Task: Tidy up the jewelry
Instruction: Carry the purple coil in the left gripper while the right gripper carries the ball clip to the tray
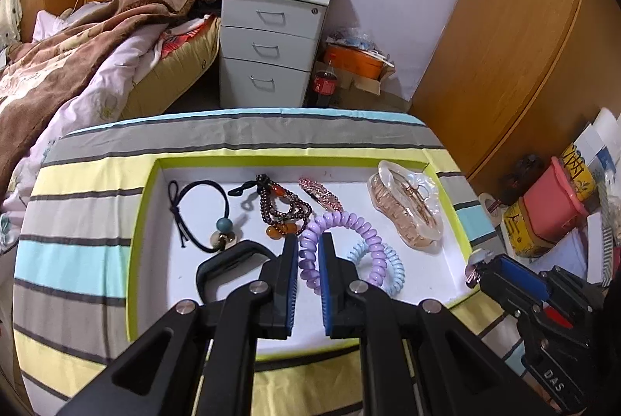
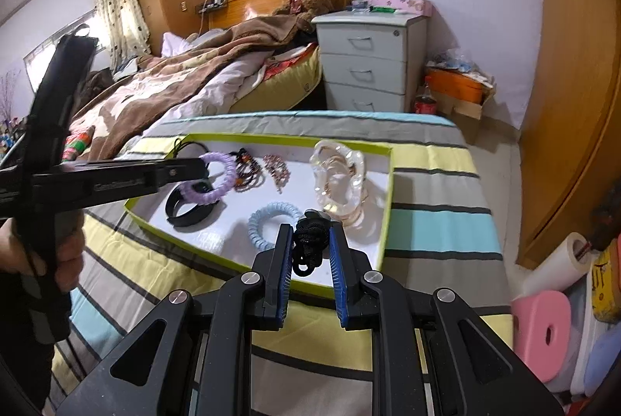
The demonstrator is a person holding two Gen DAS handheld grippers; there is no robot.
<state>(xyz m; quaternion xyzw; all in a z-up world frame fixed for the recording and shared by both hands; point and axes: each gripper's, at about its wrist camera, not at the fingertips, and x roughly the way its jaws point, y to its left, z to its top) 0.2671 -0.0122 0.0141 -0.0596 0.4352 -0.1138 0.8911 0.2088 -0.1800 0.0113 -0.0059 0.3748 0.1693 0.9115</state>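
A white tray with a lime rim point(image 1: 149, 206) lies on the striped cloth. My left gripper point(image 1: 307, 237) is shut on a purple spiral hair tie point(image 1: 365, 226), which dangles from its tip point(image 2: 200, 169) in the right wrist view. My right gripper point(image 2: 310, 227) is shut on a black knotted hair tie point(image 2: 308, 249) with a small charm, above the tray's near right corner point(image 1: 479, 266). In the tray lie a black hair tie with a blue bead point(image 1: 202, 214), a dark bead bracelet point(image 1: 283, 210), a pink rhinestone clip point(image 1: 322, 196), a clear claw clip point(image 1: 407, 206), a light blue spiral tie point(image 1: 394, 268) and a black band point(image 1: 229, 260).
The striped cloth point(image 1: 77, 222) covers a raised surface beside a bed with a brown blanket point(image 1: 77, 59). A grey drawer unit point(image 1: 271, 47) and a cola bottle point(image 1: 324, 82) stand behind. Wooden wardrobe doors point(image 1: 504, 28), boxes and a pink stool point(image 2: 543, 323) crowd the right.
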